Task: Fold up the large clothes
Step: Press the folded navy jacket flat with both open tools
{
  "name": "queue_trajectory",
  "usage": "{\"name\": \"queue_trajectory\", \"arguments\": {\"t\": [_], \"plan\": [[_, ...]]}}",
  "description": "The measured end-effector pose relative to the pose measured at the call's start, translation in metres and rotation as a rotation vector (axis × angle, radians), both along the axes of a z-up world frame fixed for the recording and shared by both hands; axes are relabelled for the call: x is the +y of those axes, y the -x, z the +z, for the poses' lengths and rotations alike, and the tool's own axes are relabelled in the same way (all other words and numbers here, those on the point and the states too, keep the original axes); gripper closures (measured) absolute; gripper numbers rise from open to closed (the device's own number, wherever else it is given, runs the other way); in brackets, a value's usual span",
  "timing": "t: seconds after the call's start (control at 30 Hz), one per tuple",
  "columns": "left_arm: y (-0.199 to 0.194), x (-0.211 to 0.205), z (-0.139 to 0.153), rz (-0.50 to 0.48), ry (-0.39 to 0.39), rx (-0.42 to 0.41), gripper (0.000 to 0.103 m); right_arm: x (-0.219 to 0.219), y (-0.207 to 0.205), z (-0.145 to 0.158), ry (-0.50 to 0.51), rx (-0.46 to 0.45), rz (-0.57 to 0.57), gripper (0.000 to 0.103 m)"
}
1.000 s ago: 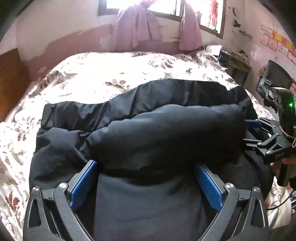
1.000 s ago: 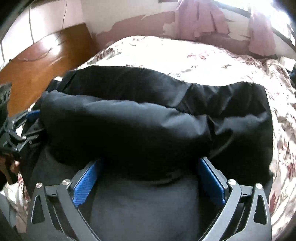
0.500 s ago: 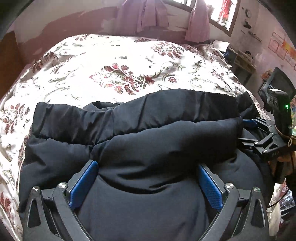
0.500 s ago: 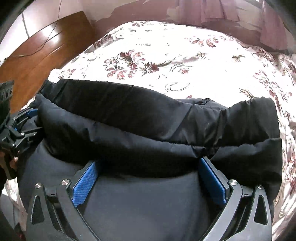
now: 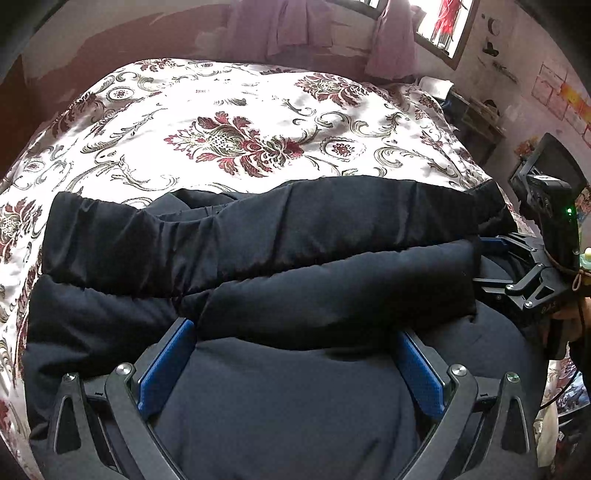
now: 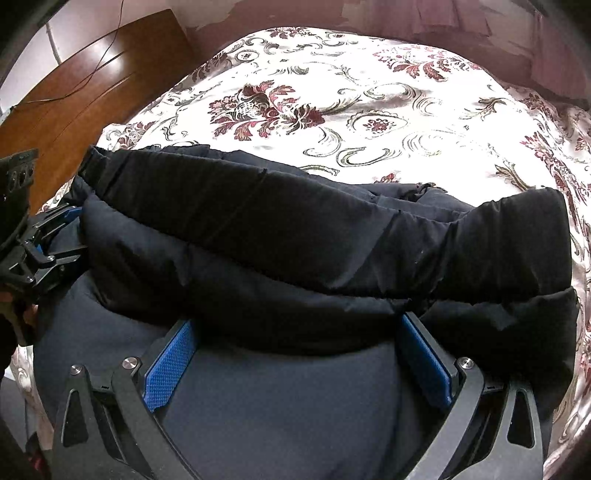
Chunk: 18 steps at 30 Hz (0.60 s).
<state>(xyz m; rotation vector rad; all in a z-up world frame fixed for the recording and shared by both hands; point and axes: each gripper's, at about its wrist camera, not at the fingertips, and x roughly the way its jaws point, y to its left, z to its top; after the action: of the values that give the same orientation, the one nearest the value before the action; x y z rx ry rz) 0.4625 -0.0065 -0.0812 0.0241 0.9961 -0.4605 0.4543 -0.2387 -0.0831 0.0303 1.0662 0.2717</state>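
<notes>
Here, the black padded jacket [image 5: 258,258] lies across the near edge of the bed [image 5: 240,122], folded into thick rolls. The left gripper [image 5: 295,354] and right gripper [image 6: 299,350] each have their blue pads spread wide, with a bulky fold of jacket filling the gap; whether they pinch it cannot be told. Only the left view shows the window [image 5: 439,26], curtains [image 5: 280,26] and shelves [image 5: 476,118]. Only the right view shows the wooden headboard [image 6: 92,88].
</notes>
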Motion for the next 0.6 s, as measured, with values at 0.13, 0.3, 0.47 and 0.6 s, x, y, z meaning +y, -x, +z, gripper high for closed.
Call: {"name": "queue_trajectory", "arguments": {"t": [0.13,0.3,0.47,0.6], "plan": [[-0.0002,0.0000,-0.0028,-0.001,0.003,0.003,0.000,0.0005,-0.0015,-0.0026,-0.005,0.004,0.003,0.001],[-0.0012,0.0008,-0.0061,-0.004,0.013,0.002,0.000,0.0011,-0.0011,-0.0042,-0.005,-0.003,0.003,0.001],[-0.0014,-0.0001,-0.0069,-0.004,0.009,0.000,0.000,0.0011,-0.0008,-0.0049,-0.002,-0.004,0.004,0.000],[-0.0007,-0.0012,-0.0083,-0.004,-0.001,-0.005,0.000,0.0019,-0.0011,-0.0057,0.004,-0.005,0.003,0.001]]}}
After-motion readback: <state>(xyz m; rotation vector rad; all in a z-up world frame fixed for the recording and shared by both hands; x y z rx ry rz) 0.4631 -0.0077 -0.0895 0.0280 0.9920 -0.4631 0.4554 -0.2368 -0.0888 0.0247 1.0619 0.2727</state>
